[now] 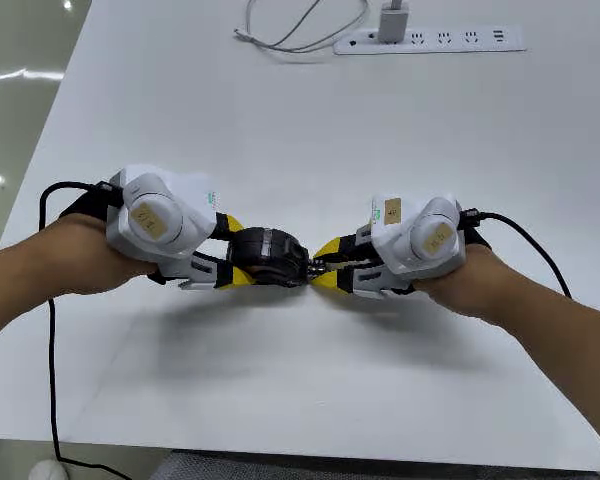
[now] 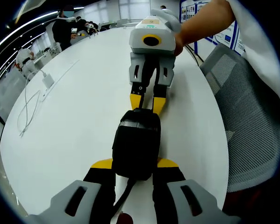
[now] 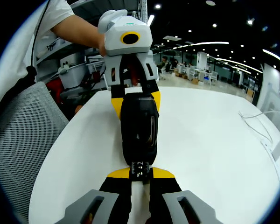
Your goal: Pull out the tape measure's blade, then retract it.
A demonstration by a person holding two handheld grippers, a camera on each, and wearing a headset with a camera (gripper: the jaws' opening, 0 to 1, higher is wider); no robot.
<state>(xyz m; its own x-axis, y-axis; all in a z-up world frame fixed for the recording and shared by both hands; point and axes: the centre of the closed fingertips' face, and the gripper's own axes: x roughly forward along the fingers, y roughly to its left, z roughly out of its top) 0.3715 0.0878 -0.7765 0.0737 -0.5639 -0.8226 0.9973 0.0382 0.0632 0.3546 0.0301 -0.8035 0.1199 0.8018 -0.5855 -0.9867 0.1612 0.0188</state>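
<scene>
A black tape measure (image 1: 268, 256) sits just above the white table (image 1: 280, 120), held between the two grippers. My left gripper (image 1: 233, 260) is shut on its case (image 2: 136, 144), yellow-tipped jaws on either side. Coming from the right, my right gripper (image 1: 322, 268) is shut on the blade's end hook (image 3: 141, 169) at the case's mouth. Only a very short bit of blade (image 3: 141, 165) shows outside the case. In the right gripper view the case (image 3: 139, 128) stands straight ahead, with the left gripper (image 3: 134, 103) behind it. The right gripper (image 2: 148, 101) faces me in the left gripper view.
A white power strip (image 1: 435, 40) with a plugged charger (image 1: 394, 20) and a white cable (image 1: 300, 30) lies at the table's far edge. A grey mesh chair (image 2: 242, 107) stands by the near edge. Black gripper cables (image 1: 50, 330) trail off the front.
</scene>
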